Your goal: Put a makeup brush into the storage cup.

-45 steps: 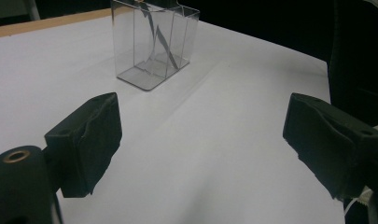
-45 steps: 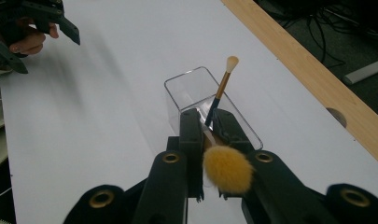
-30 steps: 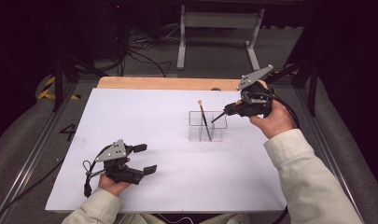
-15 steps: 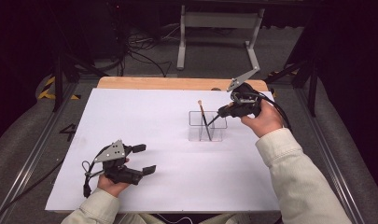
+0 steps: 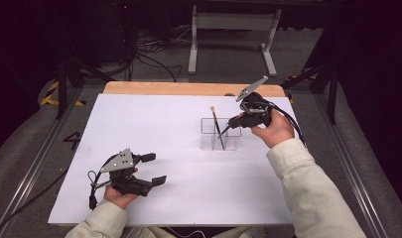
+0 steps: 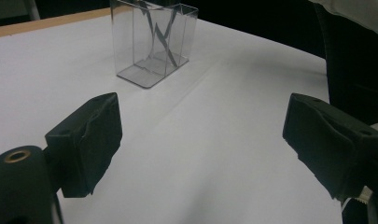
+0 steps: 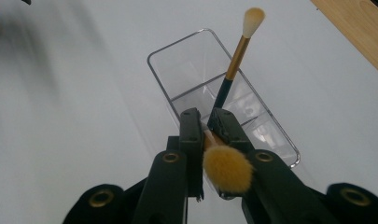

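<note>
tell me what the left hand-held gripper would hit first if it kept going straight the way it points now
Probably the clear organizer. The left hand-held gripper is open with bare white table between it and that box, which sits slightly left of centre, so it might only clip it.

A big white sheet (image 5: 154,144) covers the bench, and a strip of light brown wood (image 5: 188,89) shows along its far edge. Past the bench, on the grey floor, stand a grey metal frame (image 5: 232,34) and some black cables (image 5: 149,59). Yellow-and-black tape (image 5: 54,94) marks the floor on the left.
</note>
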Motion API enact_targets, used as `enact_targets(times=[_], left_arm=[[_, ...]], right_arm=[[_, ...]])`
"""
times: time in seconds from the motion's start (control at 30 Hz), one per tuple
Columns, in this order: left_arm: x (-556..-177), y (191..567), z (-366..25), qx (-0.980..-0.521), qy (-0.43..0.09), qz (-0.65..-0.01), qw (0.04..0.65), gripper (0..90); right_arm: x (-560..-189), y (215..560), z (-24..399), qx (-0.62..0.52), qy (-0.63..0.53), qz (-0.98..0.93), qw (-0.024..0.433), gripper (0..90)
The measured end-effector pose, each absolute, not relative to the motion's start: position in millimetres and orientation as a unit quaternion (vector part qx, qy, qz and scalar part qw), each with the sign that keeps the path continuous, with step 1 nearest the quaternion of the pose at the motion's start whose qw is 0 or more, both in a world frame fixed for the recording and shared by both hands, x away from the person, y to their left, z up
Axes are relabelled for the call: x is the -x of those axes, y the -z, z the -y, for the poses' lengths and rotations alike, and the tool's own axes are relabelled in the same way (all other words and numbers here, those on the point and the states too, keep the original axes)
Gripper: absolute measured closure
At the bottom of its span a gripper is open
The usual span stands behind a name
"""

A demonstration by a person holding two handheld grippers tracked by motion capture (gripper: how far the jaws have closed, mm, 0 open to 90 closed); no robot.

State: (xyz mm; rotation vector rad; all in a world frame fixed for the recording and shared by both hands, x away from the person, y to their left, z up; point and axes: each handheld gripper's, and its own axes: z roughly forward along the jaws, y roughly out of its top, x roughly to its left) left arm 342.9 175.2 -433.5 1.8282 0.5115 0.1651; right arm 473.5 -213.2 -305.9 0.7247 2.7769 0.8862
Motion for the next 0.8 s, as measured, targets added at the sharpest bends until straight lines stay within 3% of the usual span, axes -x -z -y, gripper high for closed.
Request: enact_targets(times=[0.8], left_arm=[[-343,434,-175,-0.784,-0.070,-0.216,0.578,12.7]], right_arm=[[-482,322,210,-0.253,-0.285,-0.922,0.063,82.4]])
